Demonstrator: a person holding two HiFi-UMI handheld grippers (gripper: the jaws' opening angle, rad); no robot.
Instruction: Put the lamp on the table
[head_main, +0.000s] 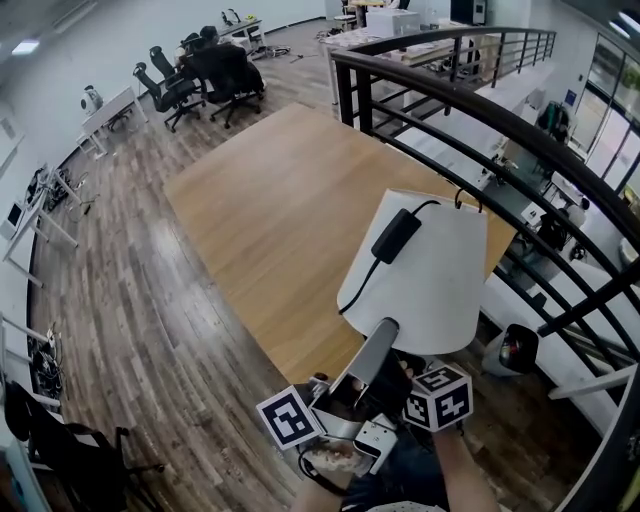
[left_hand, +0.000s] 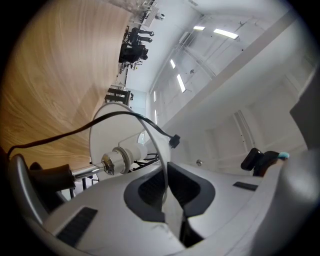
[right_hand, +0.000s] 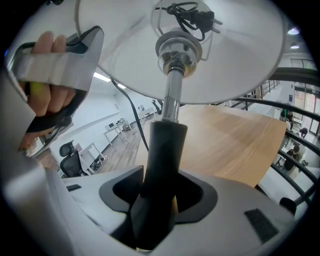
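I carry a lamp with a white shade (head_main: 425, 270) over the near corner of the wooden table (head_main: 270, 200). Its black cord and plug (head_main: 396, 235) lie across the top of the shade. My left gripper (left_hand: 165, 192) is shut on the thin rim of the shade (left_hand: 152, 145), and the bulb socket (left_hand: 120, 157) shows inside. My right gripper (right_hand: 160, 200) is shut on the lamp's black stem (right_hand: 162, 145), below the chrome rod and the shade (right_hand: 200, 65). In the head view the left gripper (head_main: 383, 335) reaches up to the shade's near edge. The right gripper's marker cube (head_main: 440, 395) sits under the shade; its jaws are hidden there.
A black metal railing (head_main: 480, 100) curves along the table's right side, with a lower floor beyond it. Black office chairs (head_main: 200, 75) and white desks (head_main: 110, 110) stand at the far end. Wooden floor (head_main: 130, 300) lies left of the table. A dark bin (head_main: 510, 350) stands at the right.
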